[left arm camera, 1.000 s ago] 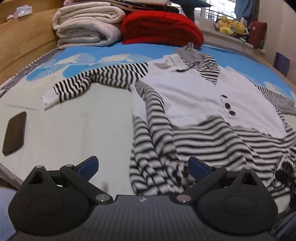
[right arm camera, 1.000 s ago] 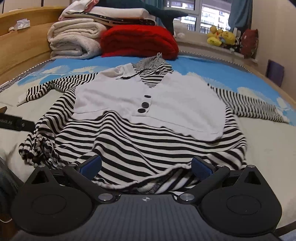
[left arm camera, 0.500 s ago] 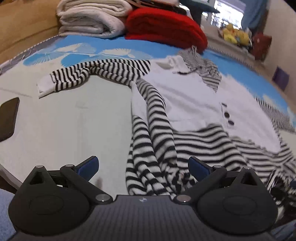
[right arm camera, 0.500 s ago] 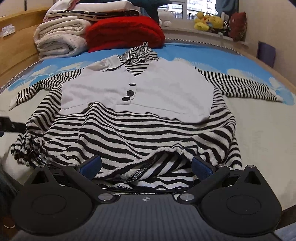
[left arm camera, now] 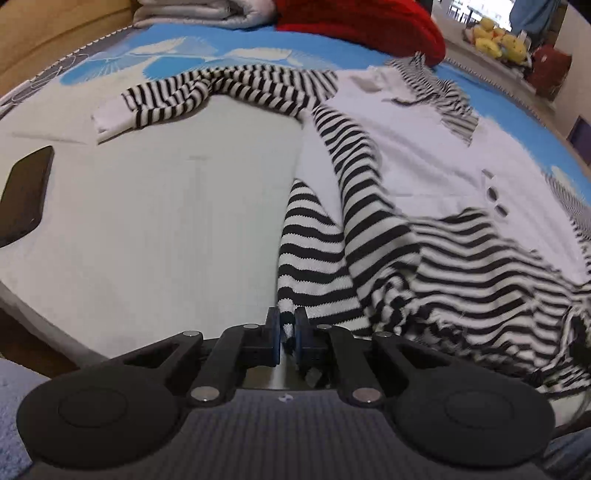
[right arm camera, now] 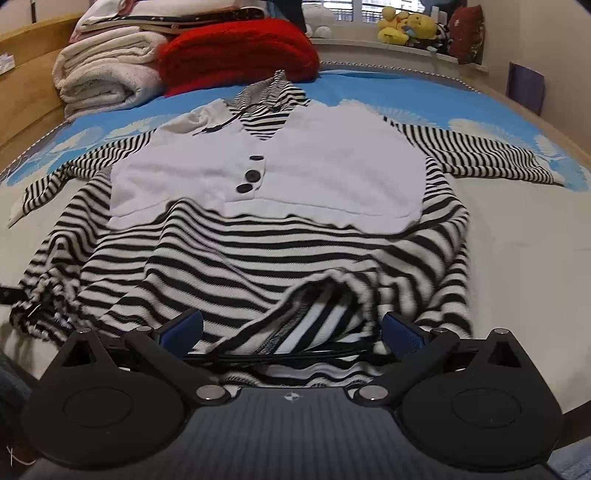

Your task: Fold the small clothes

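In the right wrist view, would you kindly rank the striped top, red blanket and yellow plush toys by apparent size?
1. striped top
2. red blanket
3. yellow plush toys
The top lies nearest the camera, which exaggerates its lead.

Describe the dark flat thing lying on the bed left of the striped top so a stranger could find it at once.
Start at the bed with its pale sheet and blue leaf print. Left of the striped top, past its outstretched sleeve, lies a black phone near the bed's edge. It is the only flat, glossy, hard thing there; everything around it is fabric.
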A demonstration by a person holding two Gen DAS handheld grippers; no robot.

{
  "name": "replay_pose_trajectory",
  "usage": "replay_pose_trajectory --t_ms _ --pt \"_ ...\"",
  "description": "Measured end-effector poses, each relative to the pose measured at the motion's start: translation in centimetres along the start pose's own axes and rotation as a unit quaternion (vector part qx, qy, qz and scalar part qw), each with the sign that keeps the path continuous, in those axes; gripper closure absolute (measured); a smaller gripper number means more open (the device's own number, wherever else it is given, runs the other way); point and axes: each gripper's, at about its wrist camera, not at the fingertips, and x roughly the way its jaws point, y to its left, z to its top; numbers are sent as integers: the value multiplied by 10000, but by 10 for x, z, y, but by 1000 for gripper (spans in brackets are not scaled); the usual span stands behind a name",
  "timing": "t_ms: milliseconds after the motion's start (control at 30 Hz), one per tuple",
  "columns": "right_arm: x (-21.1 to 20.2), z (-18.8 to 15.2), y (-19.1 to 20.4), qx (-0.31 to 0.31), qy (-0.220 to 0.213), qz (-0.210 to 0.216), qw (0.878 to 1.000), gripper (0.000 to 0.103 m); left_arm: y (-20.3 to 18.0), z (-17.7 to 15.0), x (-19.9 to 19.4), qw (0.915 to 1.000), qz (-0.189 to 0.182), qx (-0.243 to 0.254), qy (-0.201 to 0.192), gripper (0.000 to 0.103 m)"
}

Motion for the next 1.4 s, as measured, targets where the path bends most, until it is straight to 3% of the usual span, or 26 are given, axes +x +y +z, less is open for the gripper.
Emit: replay_pose_trajectory --t_ms 33,167,233,300,333,633,967,1067,1400 --pt "0 1 0 16 2 -44 10000 1 0 -1 1 10000 26 41 15 95" --pt "1 2 -1 81 -1 -84 9999 1 4 -1 -4 9999 -25 72 -101 77" --pt "0 2 -1 75 -59 -88 9999 1 5 -2 -10 9995 -171 73 -247 54" --pt "-3 4 -1 100 -138 -31 9998 1 4 -1 -17 9988 -255 50 -417 12" --pt "-4 5 0 116 -190 -1 9998 1 3 -1 -21 9983 -257 27 -522 8" --pt "-23 9 14 -229 -890 106 9957 1 -19 1 -26 9968 -325 257 -690 7" --pt "-17 12 21 -289 -766 82 9966 1 -27 6 -18 9975 -178 280 -627 7" --pt "-16 13 21 -242 -747 105 9969 1 -31 9 -18 9970 -72 370 -675 0" --pt "-9 41 20 -253 -831 -6 9962 1 -25 47 -5 9971 155 424 -614 0"
